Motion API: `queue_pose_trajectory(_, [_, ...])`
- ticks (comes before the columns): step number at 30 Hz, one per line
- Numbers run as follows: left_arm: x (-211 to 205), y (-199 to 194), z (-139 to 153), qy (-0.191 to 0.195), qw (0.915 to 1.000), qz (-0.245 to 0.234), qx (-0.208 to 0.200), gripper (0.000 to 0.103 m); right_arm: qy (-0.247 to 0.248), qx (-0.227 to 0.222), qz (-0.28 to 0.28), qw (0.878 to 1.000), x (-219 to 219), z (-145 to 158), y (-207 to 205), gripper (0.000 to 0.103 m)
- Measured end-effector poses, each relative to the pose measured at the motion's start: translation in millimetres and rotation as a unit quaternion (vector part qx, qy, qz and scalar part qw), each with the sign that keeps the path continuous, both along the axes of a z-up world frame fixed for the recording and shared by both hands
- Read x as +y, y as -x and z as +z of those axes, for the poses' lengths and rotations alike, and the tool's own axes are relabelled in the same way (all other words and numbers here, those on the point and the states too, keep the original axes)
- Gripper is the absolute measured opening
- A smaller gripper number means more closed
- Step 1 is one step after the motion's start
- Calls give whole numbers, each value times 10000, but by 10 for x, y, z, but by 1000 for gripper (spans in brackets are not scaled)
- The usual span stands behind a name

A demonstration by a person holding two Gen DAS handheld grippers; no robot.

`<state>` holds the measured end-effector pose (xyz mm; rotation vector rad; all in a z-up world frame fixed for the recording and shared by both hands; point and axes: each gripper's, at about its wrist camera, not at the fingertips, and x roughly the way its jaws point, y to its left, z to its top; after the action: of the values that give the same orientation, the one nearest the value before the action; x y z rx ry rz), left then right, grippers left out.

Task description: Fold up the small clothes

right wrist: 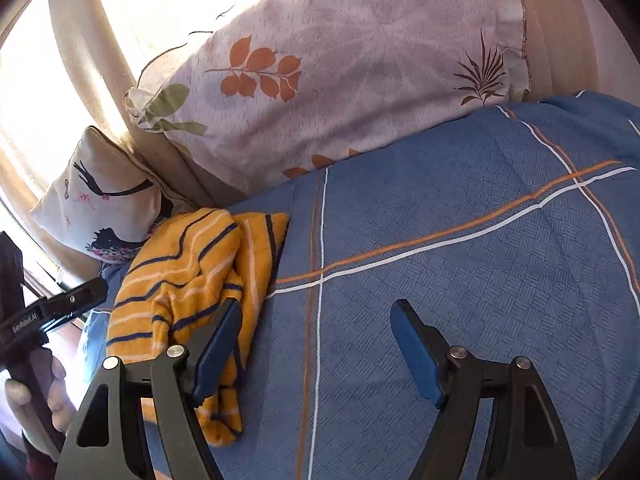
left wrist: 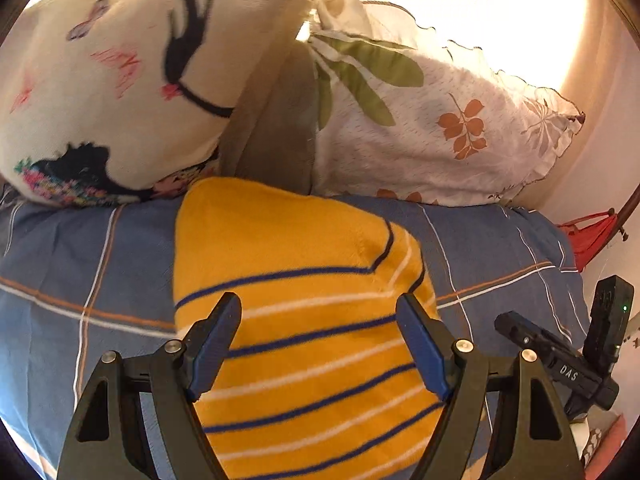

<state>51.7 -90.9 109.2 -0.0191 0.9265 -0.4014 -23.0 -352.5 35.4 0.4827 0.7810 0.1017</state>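
Note:
A small yellow garment with navy and white stripes (left wrist: 304,320) lies on the blue checked bedspread (left wrist: 80,264). My left gripper (left wrist: 320,312) is open just above it, one finger over each side. In the right wrist view the garment (right wrist: 192,280) lies bunched at the left, with a sleeve folded over. My right gripper (right wrist: 316,320) is open and empty over the bare bedspread (right wrist: 460,280), its left finger (right wrist: 218,344) over the garment's right edge. The other gripper's body shows at the right edge of the left wrist view (left wrist: 560,360) and at the left edge of the right wrist view (right wrist: 48,316).
A cream pillow with a bird print (left wrist: 120,80) and a white leaf-print pillow (left wrist: 432,120) lean at the head of the bed. A red object (left wrist: 588,240) sits beyond the bed's right edge. A bright window and curtain lie behind. A hand (right wrist: 36,400) holds the left gripper.

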Motion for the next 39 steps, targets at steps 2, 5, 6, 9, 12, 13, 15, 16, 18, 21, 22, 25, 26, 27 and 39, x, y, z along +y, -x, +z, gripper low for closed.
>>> queue_pose_trajectory(2, [-244, -121, -31, -193, 9996, -190, -98, 79, -180, 7, 9, 9998, -43, -109, -38, 81])
queue_pose_trajectory(5, [-648, -293, -160, -648, 9953, -697, -159, 79, -554, 66, -4, 9984, -159, -204, -88, 81])
queue_pose_trajectory(6, [-756, -345, -233, -848, 9930, -818, -110, 79, -666, -9, -13, 9978, -199, -207, -81, 81])
queue_pose_trajectory(9, [-969, -478, -482, -1465, 9859, -804, -61, 80, -914, -24, 28, 9958, -264, -253, -81, 81])
queue_pose_trajectory(12, [-983, -503, -539, -1456, 9861, -794, -39, 56, -970, -65, 47, 9953, -284, -261, -80, 81])
queue_pose_trajectory(13, [-957, -507, -508, -1269, 9881, -873, 3, 28, -984, -57, 49, 9951, -289, -264, -83, 81])
queue_pose_trajectory(15, [-898, -573, -461, -882, 9925, -807, 264, 13, -1069, -45, 48, 9942, -313, -276, -83, 81])
queue_pose_trajectory(16, [-885, -601, -435, -743, 9935, -801, 328, 6, -1119, -35, 45, 9937, -326, -283, -87, 81])
queue_pose_trajectory(18, [-899, -646, -434, -560, 9939, -815, 493, 6, -1186, -21, 40, 9929, -345, -295, -86, 81])
queue_pose_trajectory(21, [-990, -683, -535, -427, 9934, -831, 660, 6, -1186, -13, 49, 9929, -341, -296, -86, 81])
queue_pose_trajectory(22, [-1010, -695, -578, -354, 9933, -846, 702, 6, -1192, -13, 55, 9929, -341, -297, -89, 81])
queue_pose_trajectory(25, [-1118, -699, -663, -186, 9934, -848, 749, 6, -1276, -22, 56, 9918, -354, -309, -85, 81])
queue_pose_trajectory(26, [-1147, -682, -657, -136, 9935, -840, 761, 6, -1296, -30, 59, 9915, -358, -312, -83, 81])
queue_pose_trajectory(27, [-1142, -678, -655, -97, 9934, -832, 778, 6, -1303, -32, 59, 9915, -361, -314, -80, 81])
queue_pose_trajectory(39, [-190, 50, 1, 551, 9964, -625, 185, 47, -1302, -95, 74, 9914, -361, -312, -60, 83])
